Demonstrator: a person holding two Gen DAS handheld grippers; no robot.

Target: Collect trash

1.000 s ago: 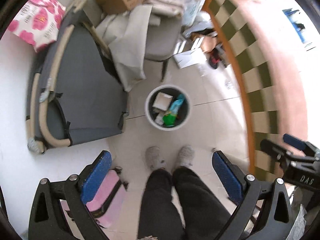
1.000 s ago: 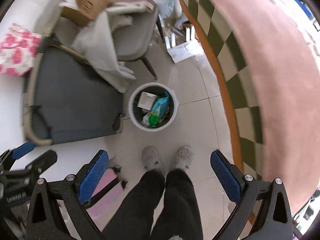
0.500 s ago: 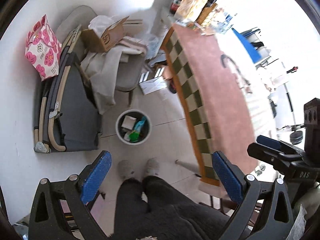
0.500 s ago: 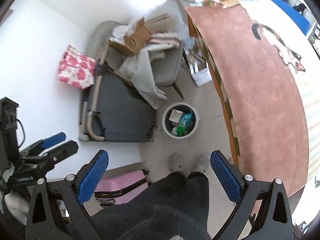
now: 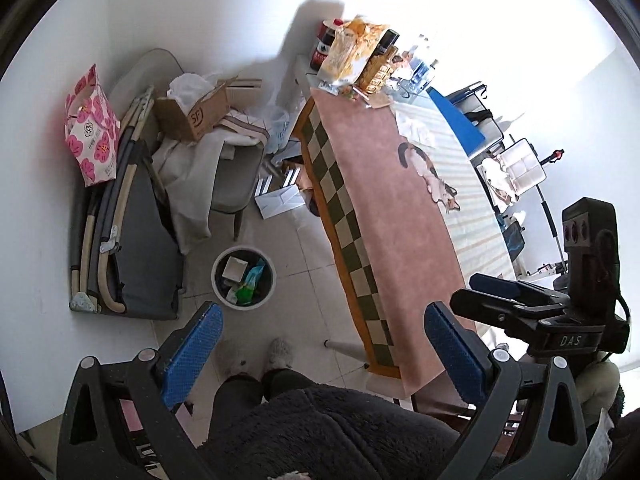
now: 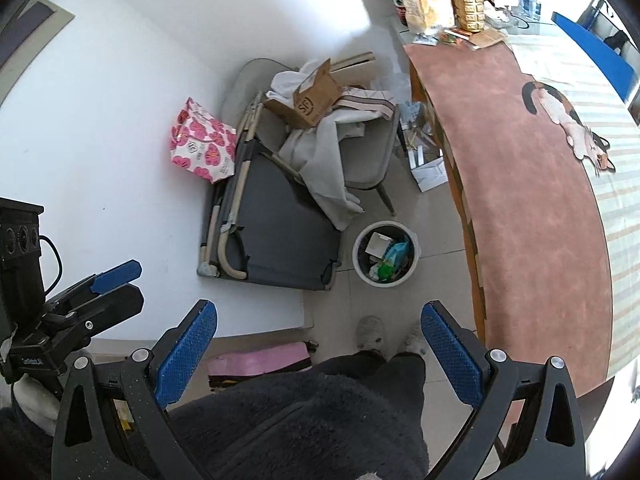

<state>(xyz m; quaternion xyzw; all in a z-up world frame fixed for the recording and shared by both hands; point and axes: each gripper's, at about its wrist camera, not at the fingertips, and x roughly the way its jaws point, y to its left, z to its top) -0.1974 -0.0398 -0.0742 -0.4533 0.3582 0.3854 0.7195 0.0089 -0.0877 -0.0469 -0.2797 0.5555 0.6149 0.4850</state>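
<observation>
- Both hand-held grippers are held high above the floor, jaws wide apart and empty: the left hand-held gripper (image 5: 320,344) and the right hand-held gripper (image 6: 318,338).
- The white trash bin (image 5: 244,278), partly filled with wrappers, stands on the tiled floor (image 5: 304,256) ahead of the person's slippers (image 5: 280,354), beside the folded grey cot (image 5: 140,248).
- Loose packets and wrappers (image 6: 452,36) lie at the far end of the counter (image 6: 520,184), well apart from both tools, forward and to the right.
- By these views, the right hand-held gripper sits nearer that clutter.
</observation>
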